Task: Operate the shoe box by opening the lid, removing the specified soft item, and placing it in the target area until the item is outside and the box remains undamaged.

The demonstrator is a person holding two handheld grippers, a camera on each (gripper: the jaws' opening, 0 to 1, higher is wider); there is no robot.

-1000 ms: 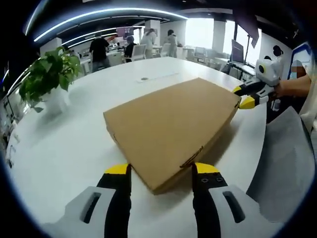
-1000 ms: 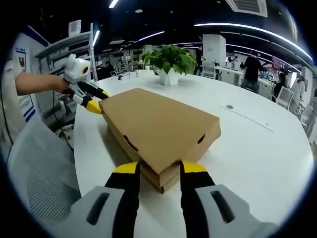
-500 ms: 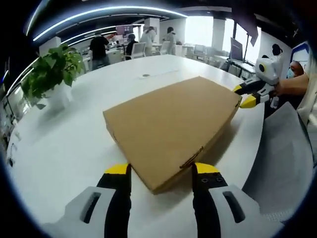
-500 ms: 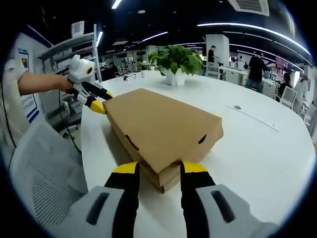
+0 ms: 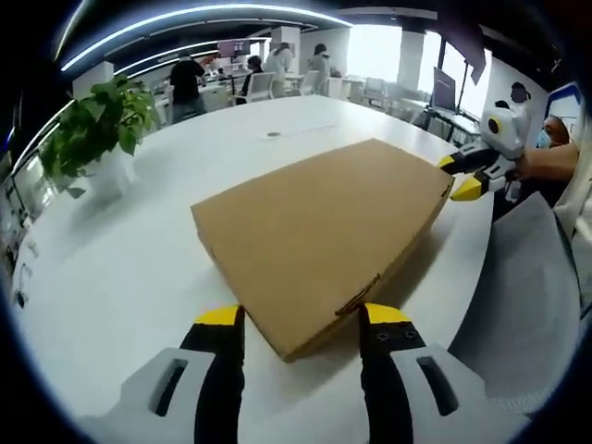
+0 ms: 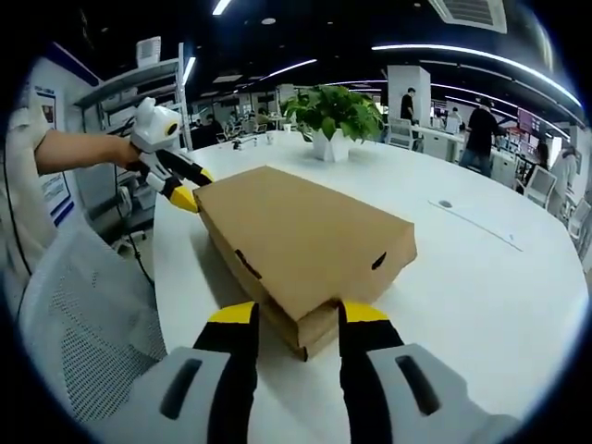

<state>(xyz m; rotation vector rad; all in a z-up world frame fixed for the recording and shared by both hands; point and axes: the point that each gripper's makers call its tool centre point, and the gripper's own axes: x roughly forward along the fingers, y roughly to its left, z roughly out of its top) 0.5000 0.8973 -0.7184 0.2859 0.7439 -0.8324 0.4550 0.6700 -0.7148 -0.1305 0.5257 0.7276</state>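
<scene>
In the left gripper view, the left gripper (image 5: 300, 319) is held with its 2 yellow-tipped jaws apart on either side of one corner of the closed cardboard shoe box (image 5: 319, 231), while the right gripper (image 5: 465, 176) is seen at the opposite corner, also spread. In the right gripper view, the right gripper (image 6: 298, 319) is likewise parted astride the box's (image 6: 296, 240) near corner, and the left gripper (image 6: 180, 180) is met at the far one. The box is laid flat near the curved edge of the white table (image 5: 120, 268), a mesh chair (image 6: 83, 324) is set beside that edge, and a potted plant (image 6: 331, 116) is placed further along the table.
</scene>
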